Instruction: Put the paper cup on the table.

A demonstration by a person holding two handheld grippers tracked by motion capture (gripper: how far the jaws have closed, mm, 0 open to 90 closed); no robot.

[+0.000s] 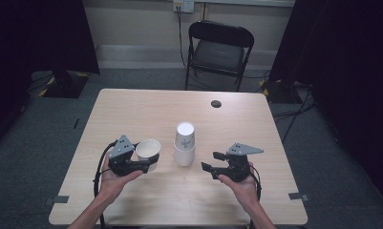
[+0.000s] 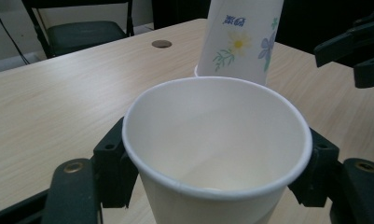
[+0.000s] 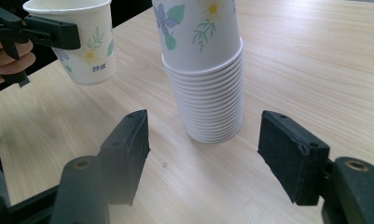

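Paper cup [image 2: 217, 140], white with a flower print, sits upright and lifted off the table, clamped between the jaws of the left gripper [image 1: 142, 165]. Just right of it stands the upside-down stack of flowered paper cups [image 1: 185, 143] on the light wooden table [image 1: 132, 109]. Farther right, the right gripper [image 3: 203, 154] gapes empty, near the stack.

Black tools [image 1: 132, 164], grey triangular plates [image 1: 122, 145]

A black folding chair [image 1: 220, 50] stands beyond the wooden table [image 1: 132, 114], below a wall socket [image 1: 183, 5].
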